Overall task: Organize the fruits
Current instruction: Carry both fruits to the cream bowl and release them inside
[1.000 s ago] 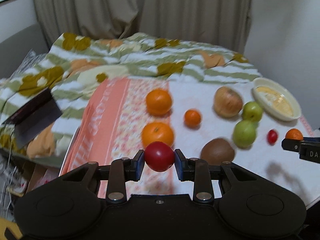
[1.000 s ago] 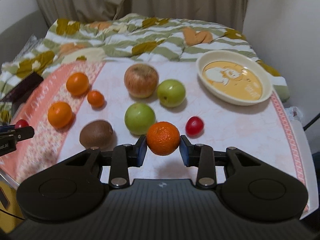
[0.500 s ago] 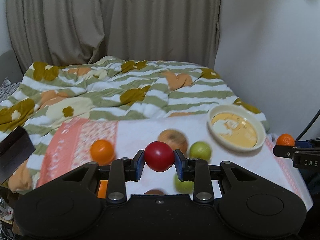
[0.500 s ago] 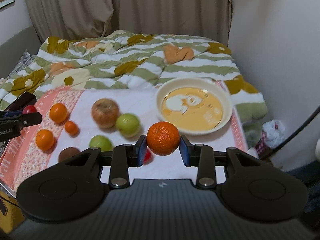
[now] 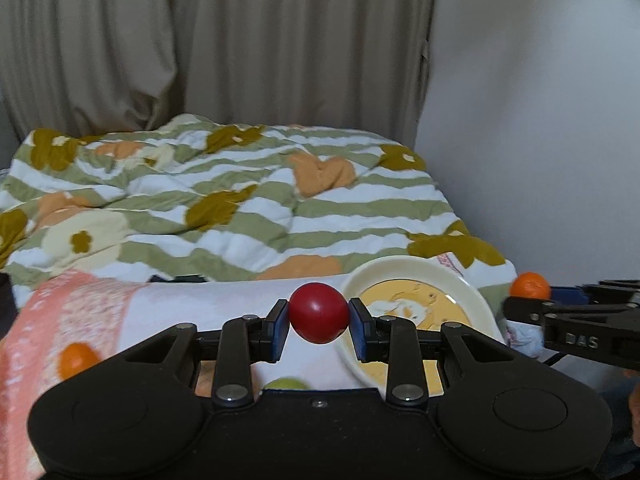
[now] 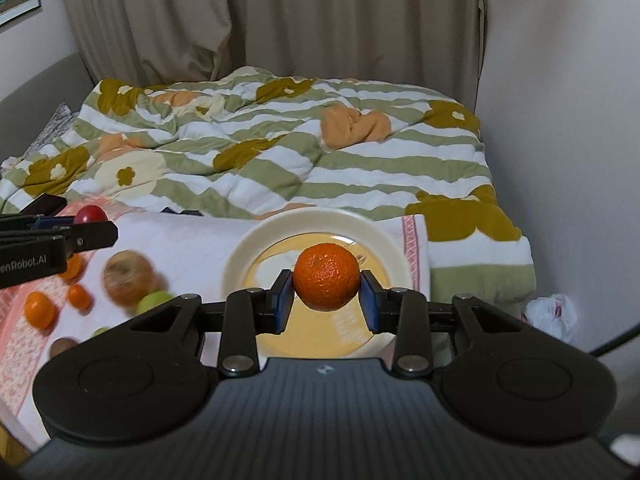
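Two fruits are pinched: a red tomato (image 5: 319, 313) by the left tool (image 5: 319, 322), a mandarin (image 6: 326, 276) by the right tool (image 6: 326, 300), above the plate (image 6: 240, 256).

Dim, warm indoor light; motion-blurred fruits (image 6: 128, 280) at near left, fisheye-bent edges, dark vignetted corners.
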`<state>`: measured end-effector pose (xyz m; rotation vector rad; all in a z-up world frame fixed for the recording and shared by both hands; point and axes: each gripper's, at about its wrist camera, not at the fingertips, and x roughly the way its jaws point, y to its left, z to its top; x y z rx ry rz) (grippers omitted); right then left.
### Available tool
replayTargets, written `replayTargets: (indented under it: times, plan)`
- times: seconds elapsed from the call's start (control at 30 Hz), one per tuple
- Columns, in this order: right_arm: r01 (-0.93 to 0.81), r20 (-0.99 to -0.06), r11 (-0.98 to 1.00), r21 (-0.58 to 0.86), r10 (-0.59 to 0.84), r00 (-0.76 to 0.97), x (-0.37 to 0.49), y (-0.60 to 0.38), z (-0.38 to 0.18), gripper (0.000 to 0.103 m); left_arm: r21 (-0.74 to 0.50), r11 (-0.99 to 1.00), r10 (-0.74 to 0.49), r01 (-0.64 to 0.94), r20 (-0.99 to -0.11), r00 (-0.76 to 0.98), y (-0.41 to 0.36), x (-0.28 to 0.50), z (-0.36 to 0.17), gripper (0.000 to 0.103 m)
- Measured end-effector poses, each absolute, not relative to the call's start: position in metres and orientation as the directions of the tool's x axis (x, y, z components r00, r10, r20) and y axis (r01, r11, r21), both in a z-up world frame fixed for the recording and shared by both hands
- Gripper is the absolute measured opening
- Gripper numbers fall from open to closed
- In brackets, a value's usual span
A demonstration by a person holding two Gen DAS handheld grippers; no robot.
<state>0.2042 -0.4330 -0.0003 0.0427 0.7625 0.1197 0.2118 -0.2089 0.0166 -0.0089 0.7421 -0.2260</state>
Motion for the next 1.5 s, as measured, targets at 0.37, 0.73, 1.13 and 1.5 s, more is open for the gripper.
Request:
replayTargets:
  times: [0.37,0.73,1.13,1.5]
  plan:
    - [-0.053,-0.721,0.991,0.125,0.127,0.682,0.275,-0.467,-0.048,0.050,-0.043,0.951,-0.239,0.308,-0.735,0.634,-0.271,0.291,-0.042,0.035]
    - [-0.033,-0.744,0.994,0.107,0.102,0.661,0.292,-0.478,-0.059,0.050,0.009,0.914,-0.251,0.405,-0.772,0.583,-0.302,0.322,-0.078,0.043]
    - [-0.087,-0.745,0.989,0.121,0.148,0.650,0.291,-0.475,-0.055,0.050,0.019,0.929,-0.235,0.370,-0.743,0.627,-0.275,0.295,-0.049,0.097]
    - [-0.175,-0.754,0.979,0.102,0.191,0.629,0.317,-0.443,-0.087,0.050,0.014,0.958,-0.182,0.286,-0.742,0.645,-0.244,0.277,-0.037,0.099]
